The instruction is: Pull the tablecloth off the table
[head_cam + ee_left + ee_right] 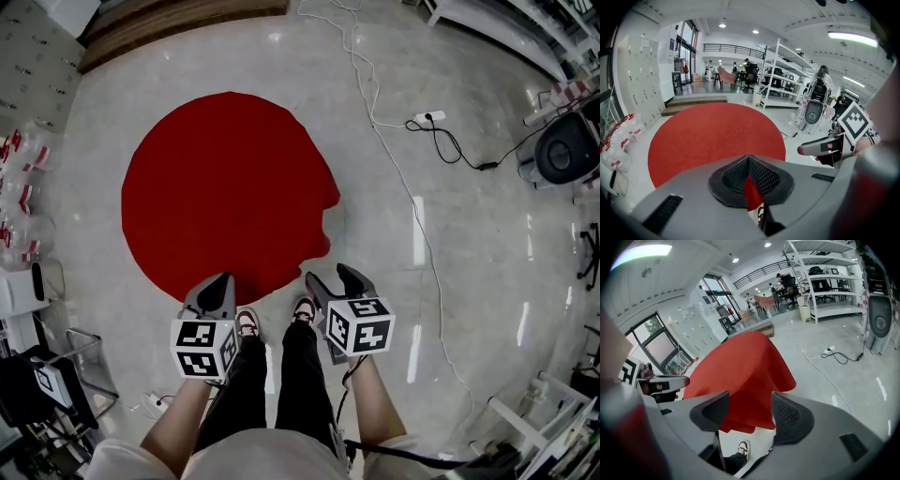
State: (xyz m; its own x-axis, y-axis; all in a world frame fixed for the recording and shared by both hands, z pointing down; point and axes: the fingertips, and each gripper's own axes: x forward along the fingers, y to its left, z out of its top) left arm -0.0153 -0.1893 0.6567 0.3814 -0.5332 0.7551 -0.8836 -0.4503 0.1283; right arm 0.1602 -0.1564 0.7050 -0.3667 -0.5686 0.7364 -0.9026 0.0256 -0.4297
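The left tongs (217,286) are pressing together on a fold of the round red fabric tablecloth (225,187), and a red sliver is showing between their meshed pads. The right tongs (339,279) are standing apart and gripping nothing. The cloth's drooping hem is hanging just beyond their gap, with neither pad pressing on it.

Between the two tongs and a little below them, the person's white-and-dark sneakers (247,323) are standing on the floor under black trousers (281,375), close to the cloth's near edge. Ahead and to the right of the right tongs, a thin white cable (412,202) is trailing across the floor. Farther that way a white power strip (429,117) is lying with a black cord (455,145) curling off it. Well to the right, a round black appliance (567,150) is sitting beside white metal shelving racks (825,282).

The tablecloth is spreading ahead of both tongs and covering the round surface completely, its edge nearest the right tongs sagging in folds. Beyond it a low wooden step (178,33) is lying. The glossy pale grey floor (487,281) is reflecting ceiling lights in a large bright hall.
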